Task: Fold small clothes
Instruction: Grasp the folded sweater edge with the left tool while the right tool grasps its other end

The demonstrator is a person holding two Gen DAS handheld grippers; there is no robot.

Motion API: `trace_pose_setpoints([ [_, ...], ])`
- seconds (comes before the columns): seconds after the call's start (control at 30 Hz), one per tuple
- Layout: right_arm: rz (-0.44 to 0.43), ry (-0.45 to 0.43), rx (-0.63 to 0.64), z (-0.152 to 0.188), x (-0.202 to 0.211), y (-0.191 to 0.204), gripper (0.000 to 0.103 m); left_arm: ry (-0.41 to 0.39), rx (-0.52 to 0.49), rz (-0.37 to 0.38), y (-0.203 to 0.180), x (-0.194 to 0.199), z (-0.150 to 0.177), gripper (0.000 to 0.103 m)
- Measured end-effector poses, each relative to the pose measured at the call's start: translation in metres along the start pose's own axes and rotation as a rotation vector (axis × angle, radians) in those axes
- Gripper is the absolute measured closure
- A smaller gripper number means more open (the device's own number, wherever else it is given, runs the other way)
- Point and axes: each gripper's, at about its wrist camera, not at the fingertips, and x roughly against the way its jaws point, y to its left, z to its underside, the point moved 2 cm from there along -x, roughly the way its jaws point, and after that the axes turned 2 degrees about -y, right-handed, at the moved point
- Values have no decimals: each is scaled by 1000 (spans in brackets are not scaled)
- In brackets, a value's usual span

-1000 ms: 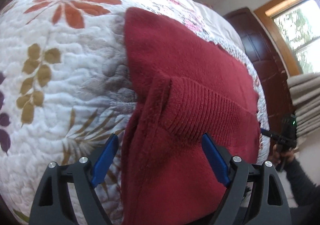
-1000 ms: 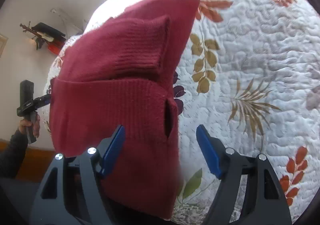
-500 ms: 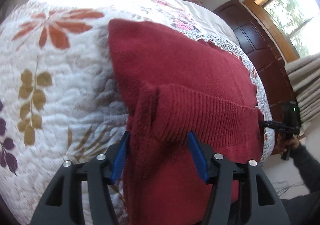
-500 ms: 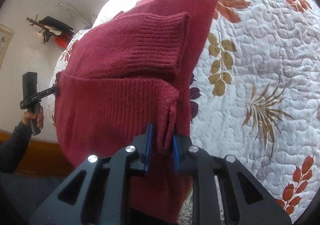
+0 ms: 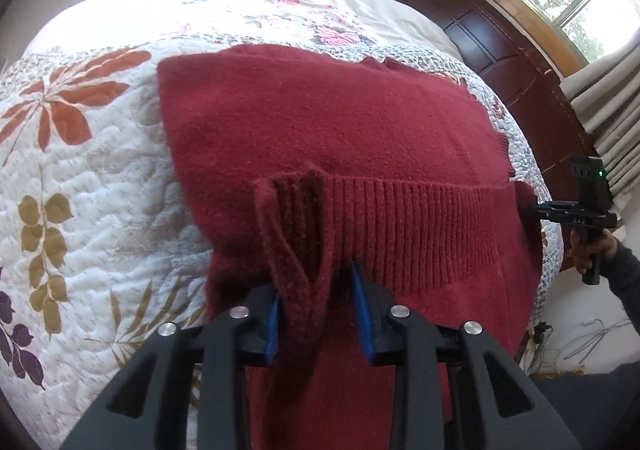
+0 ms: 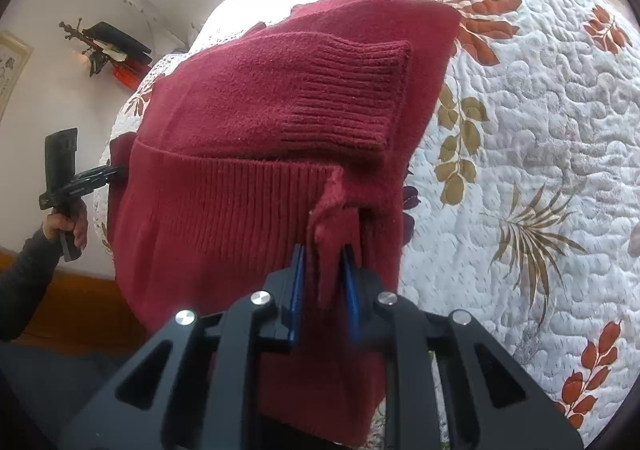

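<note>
Sweater [image 5: 328, 130] dark red, lying on quilted bed [image 5: 88, 170], hem end draping over near edge. Sleeves already folded in; cuff [image 6: 352, 98] lies across body. Left tongs [image 5: 316, 314] and right tongs [image 6: 322, 282] both clamped on ribbed hem corners. Remaining, likely: carry hem toward collar, smooth.

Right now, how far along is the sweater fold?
Done: the red sweater lies on the floral quilt with one ribbed cuff folded across the body. In hand: the left tool and right tool each pinch a corner of the ribbed hem, which hangs off the bed edge. Left: carry the hem up over the body for the final fold.
</note>
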Motion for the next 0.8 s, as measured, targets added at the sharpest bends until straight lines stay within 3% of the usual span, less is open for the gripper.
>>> trace_pose_setpoints([
  [0.03, 2, -1, -1, -1, 0, 0, 87, -4, 1, 0, -2, 0, -1, 88],
  [0.07, 3, -4, -2, -1, 1, 1, 94, -11, 8, 0, -2, 1, -2, 89],
  [0.13, 17, -11, -2, 1, 4, -2, 96, -35, 37, 11, 3, 8, -3, 91],
  [0.4, 71, -88, 15, 8, 40, 3, 97, -139, 76, 20, 6, 41, 6, 93],
  [0.6, 73, -232, 40, 12, 111, 40, 98, -302, 101, 33, -11, 109, 14, 93],
  [0.8, 80, -382, 81, -11, 172, 75, 98, -435, 79, 45, -32, 168, 6, 93],
])
